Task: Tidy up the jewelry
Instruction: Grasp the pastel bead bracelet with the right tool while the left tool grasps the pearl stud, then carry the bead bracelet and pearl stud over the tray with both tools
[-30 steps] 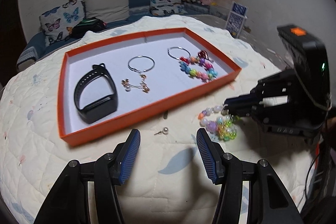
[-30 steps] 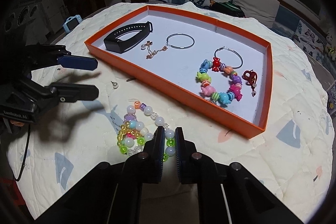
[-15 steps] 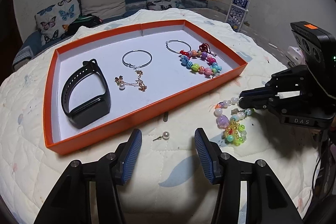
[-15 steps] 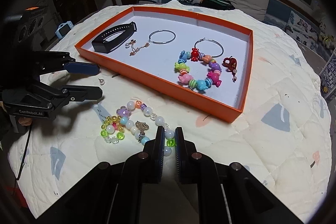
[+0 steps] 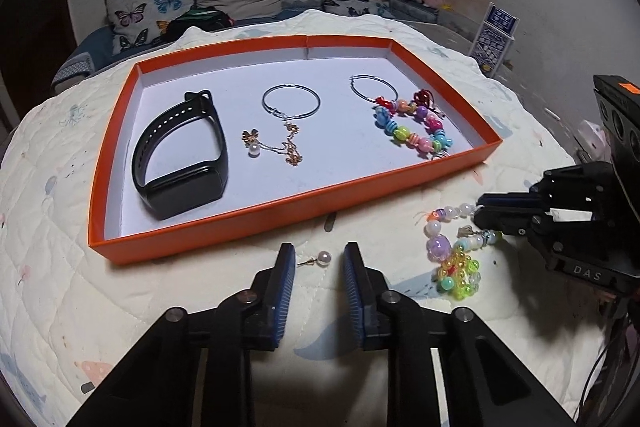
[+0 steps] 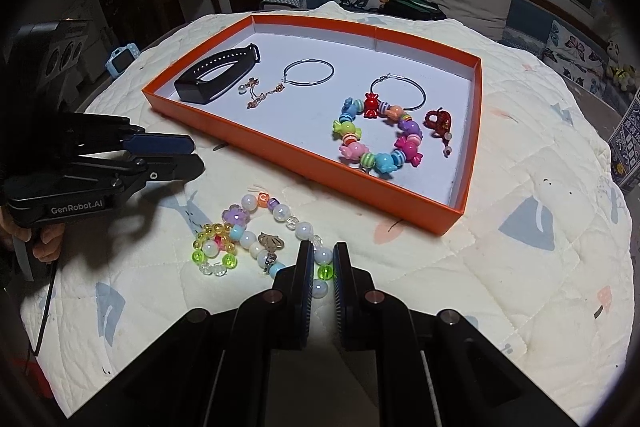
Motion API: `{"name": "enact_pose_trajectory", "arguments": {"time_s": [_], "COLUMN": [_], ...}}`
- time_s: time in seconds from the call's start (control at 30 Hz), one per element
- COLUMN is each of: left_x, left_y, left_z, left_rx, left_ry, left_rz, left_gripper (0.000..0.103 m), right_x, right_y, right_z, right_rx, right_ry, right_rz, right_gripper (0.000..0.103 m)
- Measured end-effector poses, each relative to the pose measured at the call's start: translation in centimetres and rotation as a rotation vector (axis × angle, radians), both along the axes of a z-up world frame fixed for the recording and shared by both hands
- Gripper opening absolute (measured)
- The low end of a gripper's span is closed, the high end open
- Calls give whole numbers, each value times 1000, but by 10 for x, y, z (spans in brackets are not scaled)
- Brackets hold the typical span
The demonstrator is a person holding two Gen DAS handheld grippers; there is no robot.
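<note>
Your two grippers work at loose jewelry beside the tray.
Your left gripper fingers are closing around the pearl stud, not yet touching; your right gripper fingers are clenched on the bead bracelet on the quilt.

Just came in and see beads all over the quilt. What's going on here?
A person is sorting jewelry into the orange tray. The right tool is shut on a pastel bead bracelet lying on the quilt. The left tool is closing around a pearl stud earring, not yet gripping it.
</note>
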State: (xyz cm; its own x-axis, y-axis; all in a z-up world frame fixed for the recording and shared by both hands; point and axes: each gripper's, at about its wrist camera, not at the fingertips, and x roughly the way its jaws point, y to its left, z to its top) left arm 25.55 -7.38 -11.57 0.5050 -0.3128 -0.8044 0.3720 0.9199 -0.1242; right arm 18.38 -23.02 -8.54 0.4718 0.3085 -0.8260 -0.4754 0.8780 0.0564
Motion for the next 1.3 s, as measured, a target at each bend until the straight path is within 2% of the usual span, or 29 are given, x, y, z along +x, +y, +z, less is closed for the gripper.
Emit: {"name": "enact_pose_trajectory", "arguments": {"time_s": [0.13,0.43,0.57,1.0,1.3], "left_x": [-2,-9,-15,-11,15], "left_y": [-1,0,4,21,32], "left_z": [-1,6,19,94,109], "left_rx": [20,20,9,10,16], "left_ry": [-18,-41,-66,-205,-217], "left_rz": [10,8,13,36,74], "left_gripper": [18,18,18,18,18], "right_x": [-1,-10,-14,-14,4], "right_y": [-1,0,0,11,18], "right_z": [0,11,28,97,135], "right_rx": [2,2,9,26,26], "right_ry": [-5,-44,-82,-230,-324], "right_rz": [-1,-4,0,22,30], "right_gripper": [12,12,12,12,12]}}
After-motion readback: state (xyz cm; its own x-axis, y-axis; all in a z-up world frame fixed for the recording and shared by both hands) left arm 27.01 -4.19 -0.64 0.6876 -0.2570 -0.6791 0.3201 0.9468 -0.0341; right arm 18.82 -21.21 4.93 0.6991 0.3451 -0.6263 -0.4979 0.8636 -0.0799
